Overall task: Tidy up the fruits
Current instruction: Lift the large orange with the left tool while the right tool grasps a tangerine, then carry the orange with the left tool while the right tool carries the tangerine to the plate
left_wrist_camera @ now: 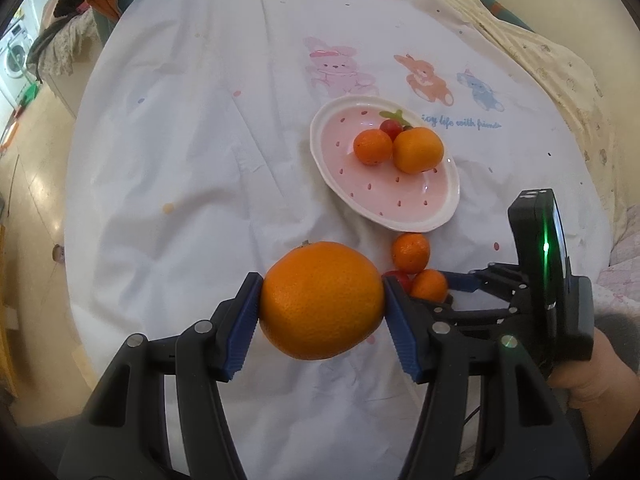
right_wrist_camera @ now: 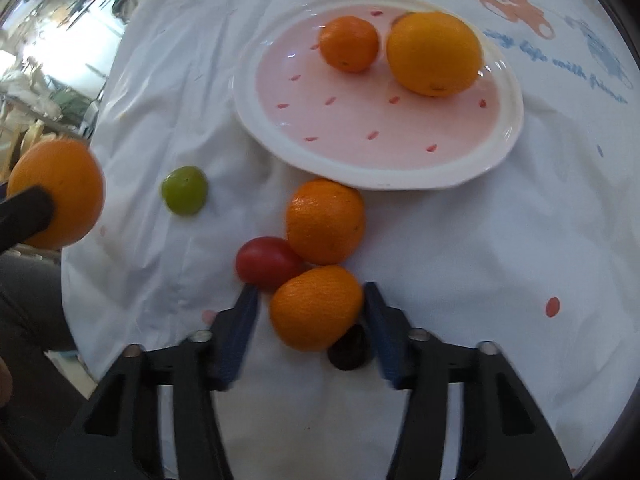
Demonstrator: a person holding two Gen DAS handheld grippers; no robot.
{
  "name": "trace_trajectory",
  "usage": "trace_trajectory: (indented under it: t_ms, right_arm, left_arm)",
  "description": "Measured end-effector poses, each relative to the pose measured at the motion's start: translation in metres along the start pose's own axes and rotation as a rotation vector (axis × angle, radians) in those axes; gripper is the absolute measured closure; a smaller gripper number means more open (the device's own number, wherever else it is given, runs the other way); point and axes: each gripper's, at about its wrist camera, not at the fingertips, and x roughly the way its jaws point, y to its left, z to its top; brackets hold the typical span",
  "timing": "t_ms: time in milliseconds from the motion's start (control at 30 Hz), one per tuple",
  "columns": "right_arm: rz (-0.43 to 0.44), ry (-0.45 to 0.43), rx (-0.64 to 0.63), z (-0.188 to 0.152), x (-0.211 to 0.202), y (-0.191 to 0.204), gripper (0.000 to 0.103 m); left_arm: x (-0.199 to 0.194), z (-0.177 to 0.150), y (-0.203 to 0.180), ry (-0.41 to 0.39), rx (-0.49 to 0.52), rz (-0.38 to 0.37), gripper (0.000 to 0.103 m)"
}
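Observation:
My left gripper [left_wrist_camera: 322,300] is shut on a large orange [left_wrist_camera: 322,300] and holds it above the cloth; that orange also shows at the left of the right wrist view [right_wrist_camera: 56,192]. My right gripper [right_wrist_camera: 310,312] is open, its fingers on either side of a small mandarin [right_wrist_camera: 316,306] on the cloth, with a gap on the left. A red tomato [right_wrist_camera: 266,262], another mandarin [right_wrist_camera: 325,220] and a dark fruit [right_wrist_camera: 350,348] lie close by. A green fruit [right_wrist_camera: 185,190] lies to the left. The pink plate [right_wrist_camera: 400,168] holds a mandarin [right_wrist_camera: 349,43] and an orange [right_wrist_camera: 434,54].
The round table has a white cloth [left_wrist_camera: 200,140] with cartoon bears printed on it. In the left wrist view, the plate [left_wrist_camera: 400,216] also holds a small red tomato [left_wrist_camera: 391,127]. The right gripper's body [left_wrist_camera: 540,280] stands at the right. Table edges drop to the floor on the left.

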Motion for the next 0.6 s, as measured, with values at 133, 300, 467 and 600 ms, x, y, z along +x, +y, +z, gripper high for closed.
trace_trajectory:
  t_ms: [133, 300, 467, 600]
  right_arm:
    - [0.041, -0.011, 0.032, -0.003, -0.007, -0.005, 0.058]
    - [0.064, -0.044, 0.041, -0.012, -0.023, -0.005, 0.058]
    - [0.107, -0.092, 0.068, -0.021, -0.044, -0.009, 0.058]
    - [0.140, -0.156, 0.105, -0.025, -0.067, -0.015, 0.058]
  left_arm:
    - [-0.001, 0.001, -0.002, -0.003, -0.003, -0.008, 0.047]
    - [-0.001, 0.000, -0.003, -0.009, -0.003, -0.005, 0.047]
    - [0.001, 0.000, 0.000, -0.014, -0.017, -0.006, 0.047]
    - [0.000, -0.001, -0.001, -0.039, 0.003, 0.015, 0.047]
